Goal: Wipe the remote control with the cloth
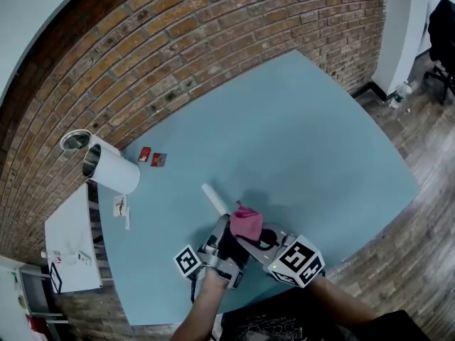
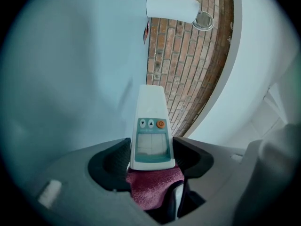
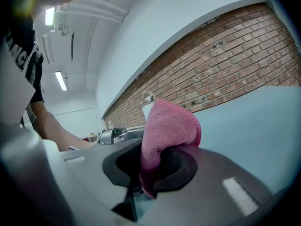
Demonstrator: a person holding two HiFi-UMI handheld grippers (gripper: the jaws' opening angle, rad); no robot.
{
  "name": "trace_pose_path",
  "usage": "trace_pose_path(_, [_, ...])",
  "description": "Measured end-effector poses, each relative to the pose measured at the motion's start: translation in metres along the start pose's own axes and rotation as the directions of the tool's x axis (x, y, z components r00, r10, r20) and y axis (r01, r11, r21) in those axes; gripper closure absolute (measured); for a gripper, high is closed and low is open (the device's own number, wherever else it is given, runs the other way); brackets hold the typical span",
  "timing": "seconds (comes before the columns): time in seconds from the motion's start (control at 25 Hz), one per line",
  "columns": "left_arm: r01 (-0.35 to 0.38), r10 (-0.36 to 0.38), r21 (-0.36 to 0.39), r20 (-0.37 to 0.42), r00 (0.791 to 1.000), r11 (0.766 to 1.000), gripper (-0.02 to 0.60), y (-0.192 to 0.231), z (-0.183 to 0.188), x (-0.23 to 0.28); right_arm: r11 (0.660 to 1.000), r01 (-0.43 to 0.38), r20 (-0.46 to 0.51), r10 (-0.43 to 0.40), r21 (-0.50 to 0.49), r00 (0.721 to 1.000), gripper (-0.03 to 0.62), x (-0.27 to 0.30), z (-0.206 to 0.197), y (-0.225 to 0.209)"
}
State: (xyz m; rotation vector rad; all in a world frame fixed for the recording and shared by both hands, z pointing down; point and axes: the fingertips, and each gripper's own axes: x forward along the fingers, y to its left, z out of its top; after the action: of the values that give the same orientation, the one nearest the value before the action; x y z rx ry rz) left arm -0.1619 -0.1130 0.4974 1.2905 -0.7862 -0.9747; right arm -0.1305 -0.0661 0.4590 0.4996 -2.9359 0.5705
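Left gripper (image 1: 219, 227) sits lower centre of the head view, jaws spread wide and clamped on the near end of the remote control (image 2: 150, 131), pads pressing both its long edges. In the left gripper view the remote is white with a grey screen and three small buttons, one of them orange; it sticks out past the jaws toward the top of the frame. Right gripper (image 1: 257, 239) is just beside the left one, to its right in the head view, jaws nearly together and pinching the pink cloth (image 3: 170, 126), which bunches up above them. In the left gripper view the cloth lies against the remote's near end, just under the screen. Both grippers are over the near part of the blue table (image 1: 306, 133). A white cylinder (image 1: 112, 168) lies on the table at the left of the head view, two small red items (image 1: 152, 158) just to its right, brick wall (image 1: 178, 34) behind.
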Motion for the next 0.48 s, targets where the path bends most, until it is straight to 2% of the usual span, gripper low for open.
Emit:
trace_pose_path(0.32, [-0.054, 0.054, 0.027, -0.003, 0.999, 0.998, 0.308, 0.006, 0.001, -0.011, 1.000, -0.028, 0.024, 0.028, 0.004, 0.999, 0.528, 0.000, 0.005, 0.007])
trace_pose_path(0.4, [-0.094, 0.095, 0.042, -0.021, 0.995, 0.995, 0.308, 0.009, 0.001, -0.014, 0.999, -0.020, 0.044, 0.019, 0.025, 0.999, 0.528, -0.002, 0.007, 0.001])
trace_pose_path(0.48, [-0.164, 0.169, 0.089, -0.058, 0.984, 0.983, 0.308, 0.016, 0.000, -0.019, 0.999, 0.006, 0.056, -0.009, 0.051, 0.998, 0.528, -0.007, 0.009, -0.011])
